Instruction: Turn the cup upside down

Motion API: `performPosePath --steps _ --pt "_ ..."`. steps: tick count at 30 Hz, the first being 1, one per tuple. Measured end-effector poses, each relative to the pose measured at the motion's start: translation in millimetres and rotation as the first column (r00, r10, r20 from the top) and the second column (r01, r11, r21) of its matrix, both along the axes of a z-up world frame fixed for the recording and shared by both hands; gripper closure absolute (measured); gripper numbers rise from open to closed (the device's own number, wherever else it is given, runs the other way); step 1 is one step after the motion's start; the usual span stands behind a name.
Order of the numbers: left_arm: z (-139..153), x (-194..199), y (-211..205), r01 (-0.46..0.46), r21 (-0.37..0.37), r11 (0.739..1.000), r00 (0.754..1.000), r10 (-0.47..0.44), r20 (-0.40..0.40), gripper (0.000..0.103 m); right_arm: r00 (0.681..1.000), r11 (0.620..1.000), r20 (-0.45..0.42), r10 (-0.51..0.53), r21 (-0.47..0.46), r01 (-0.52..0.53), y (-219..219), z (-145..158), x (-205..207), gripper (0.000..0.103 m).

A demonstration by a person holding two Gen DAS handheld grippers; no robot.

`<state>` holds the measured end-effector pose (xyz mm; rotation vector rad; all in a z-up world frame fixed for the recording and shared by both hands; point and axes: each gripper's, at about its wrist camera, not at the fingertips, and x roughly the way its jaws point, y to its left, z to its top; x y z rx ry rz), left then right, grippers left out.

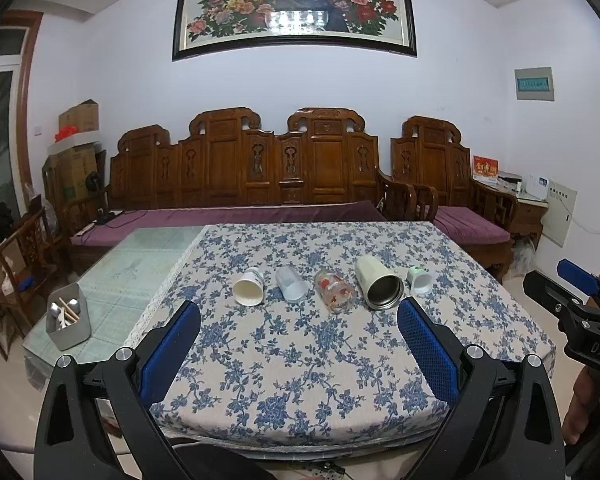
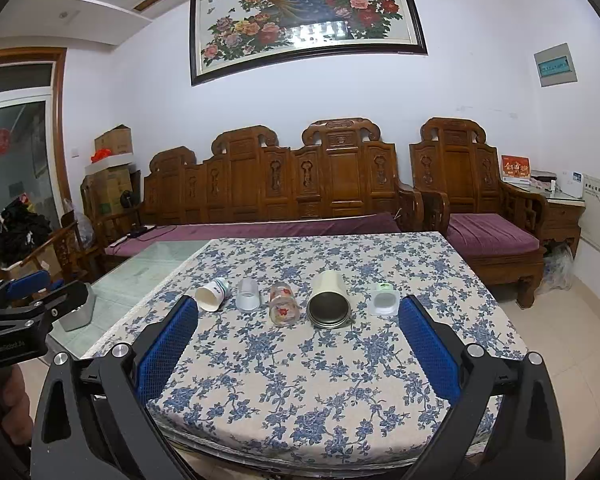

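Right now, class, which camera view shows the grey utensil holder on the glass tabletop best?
The left wrist view: the grey utensil holder shows whole, with utensils standing inside it. In the right wrist view, the holder is mostly hidden behind the left gripper, so only a part of its wall shows.

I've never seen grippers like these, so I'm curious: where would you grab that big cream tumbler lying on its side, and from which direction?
Probably around the middle of the cream tumbler, coming down from above with the right gripper, one finger on each long side. It lies on its side with its dark open mouth toward the cameras, so its curved walls are exposed left and right.
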<state>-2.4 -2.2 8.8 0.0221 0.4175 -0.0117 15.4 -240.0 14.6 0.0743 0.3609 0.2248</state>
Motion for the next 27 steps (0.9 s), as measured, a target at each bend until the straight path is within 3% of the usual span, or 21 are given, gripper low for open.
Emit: performPosePath --steps 27 --pt "-2.4 0.6 2.2 -0.001 -0.002 1.000 1.000 0.001 0.000 0.008 1.000 1.000 0.000 0.002 0.000 -0.002 24.2 -1.7 -0.4 0.003"
